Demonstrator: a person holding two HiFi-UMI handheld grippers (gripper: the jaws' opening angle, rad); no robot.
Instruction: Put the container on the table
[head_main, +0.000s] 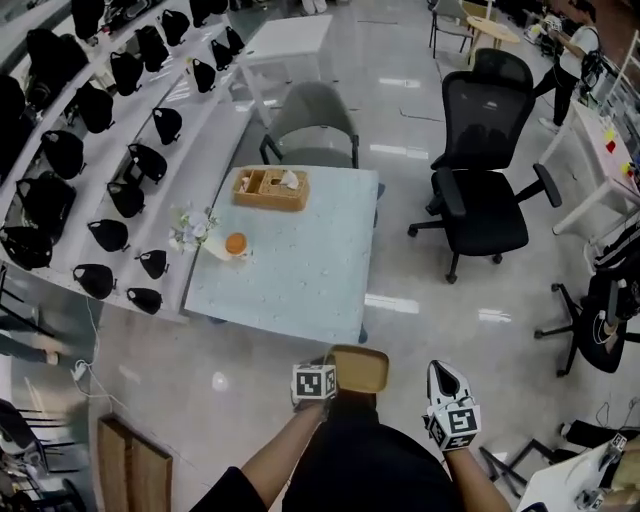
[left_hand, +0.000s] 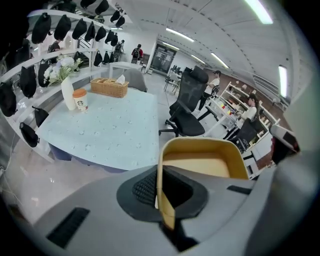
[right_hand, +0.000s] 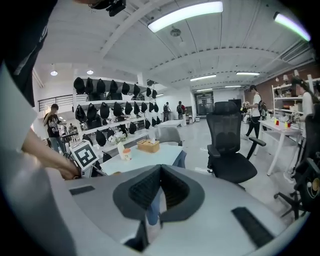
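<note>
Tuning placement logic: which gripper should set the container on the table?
Left. The left gripper is shut on the wall of the container, and the bare near part of the table lies ahead. The right gripper is shut on nothing, off to the side.

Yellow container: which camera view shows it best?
Left gripper view: the container looms close, its wall pinched by the left hand-held gripper. Head view shows it small, from above; right gripper view, not clearly.

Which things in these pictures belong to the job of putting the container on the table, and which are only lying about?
Job: yellow container; left gripper, shut on its wall; table.
Lying about: wicker basket; flower vase; orange-lidded cup; grey chair; black office chair.
</note>
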